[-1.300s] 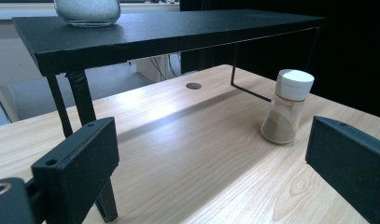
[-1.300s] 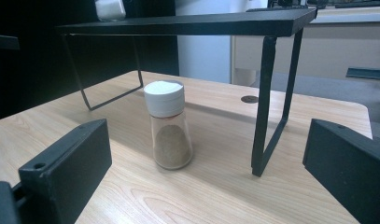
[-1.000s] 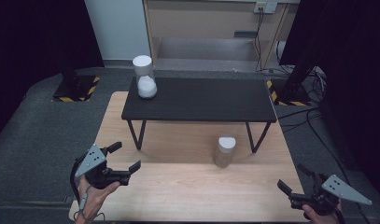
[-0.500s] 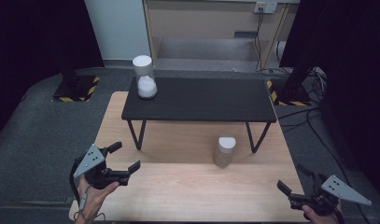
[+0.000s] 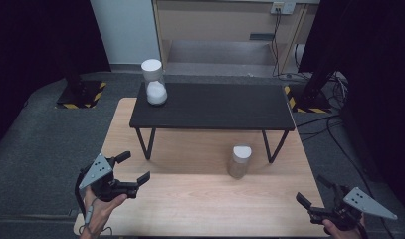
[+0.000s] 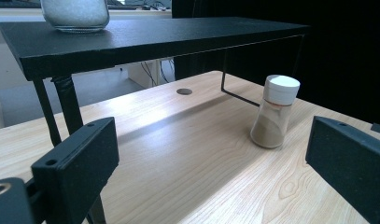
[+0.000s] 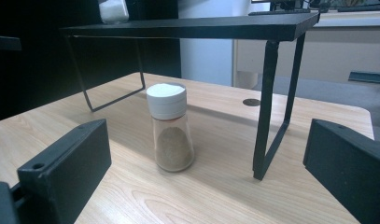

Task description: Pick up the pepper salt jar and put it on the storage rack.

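A small glass shaker (image 5: 239, 161) with a white cap and brown powder stands upright on the wooden table (image 5: 200, 199), just in front of the black shelf's right legs. It shows as the shaker (image 6: 275, 112) in the left gripper view and the shaker (image 7: 171, 133) in the right gripper view. A jar of white powder (image 5: 154, 82) with a white lid sits on the black shelf (image 5: 215, 106) at its far left; its base is the jar (image 6: 75, 14). My left gripper (image 5: 131, 170) hovers open at the table's front left. My right gripper (image 5: 314, 191) is open at the front right. Both hold nothing.
The black shelf stands on thin metal legs (image 7: 270, 107) across the table's back half. A round hole (image 6: 184, 91) marks the tabletop under it. Grey carpet surrounds the table, with stand bases (image 5: 80, 94) and cables (image 5: 334, 124) beyond.
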Tool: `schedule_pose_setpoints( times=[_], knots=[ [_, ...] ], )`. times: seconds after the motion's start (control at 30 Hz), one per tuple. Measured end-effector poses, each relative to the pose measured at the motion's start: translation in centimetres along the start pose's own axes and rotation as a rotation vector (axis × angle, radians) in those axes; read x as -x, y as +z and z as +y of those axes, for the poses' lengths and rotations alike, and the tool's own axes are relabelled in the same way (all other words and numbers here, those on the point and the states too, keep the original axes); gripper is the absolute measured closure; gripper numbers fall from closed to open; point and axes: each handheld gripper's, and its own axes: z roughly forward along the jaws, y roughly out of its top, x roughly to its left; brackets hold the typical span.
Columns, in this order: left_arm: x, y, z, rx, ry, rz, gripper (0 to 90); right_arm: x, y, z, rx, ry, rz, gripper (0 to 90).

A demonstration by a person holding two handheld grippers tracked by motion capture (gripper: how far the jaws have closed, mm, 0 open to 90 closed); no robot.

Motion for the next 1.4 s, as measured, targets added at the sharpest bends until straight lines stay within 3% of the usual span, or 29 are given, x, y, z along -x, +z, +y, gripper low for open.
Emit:
schedule_pose_setpoints(
  times=[0.33,0.6,1.03,1.17,1.4],
  knots=[
    [-0.1,0.3,0.2,-0.018,0.011,-0.007,1.3,0.2,-0.1,0.4,0.013,0.005,0.028,1.2],
    [-0.2,0.3,0.1,-0.013,0.009,-0.011,1.3,0.4,-0.3,2.1,0.013,-0.012,0.044,1.2],
    [-0.2,0.4,0.1,-0.015,0.009,-0.024,1.3,1.0,-0.8,6.8,-0.013,-0.053,0.047,1.4],
    [-0.2,0.5,0.1,-0.016,0.01,-0.025,1.3,0.9,-0.2,8.5,-0.038,-0.084,0.054,1.6],
    [-0.2,0.4,0.1,-0.015,0.009,-0.024,1.3,0.9,1.5,10.3,-0.084,-0.089,0.076,2.0]
  ],
)
